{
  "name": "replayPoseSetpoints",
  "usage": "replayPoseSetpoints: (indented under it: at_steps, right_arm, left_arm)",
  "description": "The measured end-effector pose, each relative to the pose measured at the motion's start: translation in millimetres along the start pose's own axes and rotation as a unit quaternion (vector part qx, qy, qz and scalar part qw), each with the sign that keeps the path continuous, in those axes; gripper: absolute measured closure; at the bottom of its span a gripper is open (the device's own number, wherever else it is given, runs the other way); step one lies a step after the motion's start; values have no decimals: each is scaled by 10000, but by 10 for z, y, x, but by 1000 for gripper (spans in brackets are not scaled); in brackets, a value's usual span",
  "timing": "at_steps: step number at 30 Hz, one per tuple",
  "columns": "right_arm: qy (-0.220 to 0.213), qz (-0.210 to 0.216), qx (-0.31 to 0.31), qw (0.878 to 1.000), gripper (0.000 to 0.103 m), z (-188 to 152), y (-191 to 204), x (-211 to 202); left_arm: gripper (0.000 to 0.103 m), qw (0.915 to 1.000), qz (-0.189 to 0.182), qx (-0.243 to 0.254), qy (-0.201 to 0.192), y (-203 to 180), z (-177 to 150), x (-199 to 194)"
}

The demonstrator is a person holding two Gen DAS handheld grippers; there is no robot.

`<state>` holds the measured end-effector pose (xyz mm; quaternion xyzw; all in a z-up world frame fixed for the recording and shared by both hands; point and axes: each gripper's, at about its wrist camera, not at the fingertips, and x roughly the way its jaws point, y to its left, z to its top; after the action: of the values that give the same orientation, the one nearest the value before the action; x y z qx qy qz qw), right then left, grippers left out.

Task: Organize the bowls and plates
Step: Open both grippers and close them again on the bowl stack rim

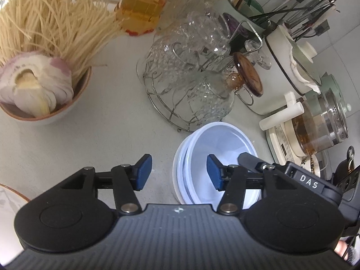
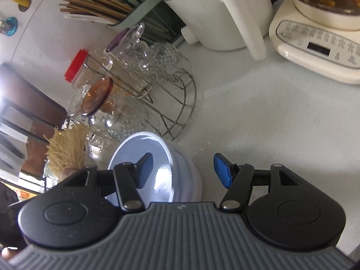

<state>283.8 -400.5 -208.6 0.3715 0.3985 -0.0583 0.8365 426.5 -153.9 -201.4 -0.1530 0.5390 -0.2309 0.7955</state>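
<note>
A stack of pale blue-white bowls (image 1: 216, 148) stands on the light counter; it also shows in the right wrist view (image 2: 153, 157). My left gripper (image 1: 178, 172) is open, its jaws straddling the stack's left rim, one finger over the counter, the other over the bowl's inside. My right gripper (image 2: 183, 171) is open, its jaws straddling the stack's right rim. Part of the right gripper (image 1: 299, 177) shows in the left wrist view, reaching over the bowls. A brown-rimmed bowl (image 1: 67, 103) with noodles and an onion sits at the left. A plate's edge (image 1: 11, 198) shows at lower left.
A wire rack of glass cups (image 1: 191, 72) stands just behind the bowls. A white kettle (image 1: 283, 67) and a glass teapot on a cream base (image 1: 315, 121) stand to the right. A chopstick holder (image 2: 101, 9) and an oil jar (image 1: 141, 6) stand at the back.
</note>
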Motion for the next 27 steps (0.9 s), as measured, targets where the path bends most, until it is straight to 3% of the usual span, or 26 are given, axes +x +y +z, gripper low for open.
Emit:
replayPoseSetpoints:
  at_steps: [15, 27]
  right_arm:
    - [393, 46, 465, 9981, 45, -122, -84, 236]
    - [482, 93, 427, 9979, 58, -145, -81, 284]
  left_arm:
    - [45, 9986, -250, -142, 447, 107, 39, 324]
    - [68, 9980, -378, -237, 456, 128, -26, 391]
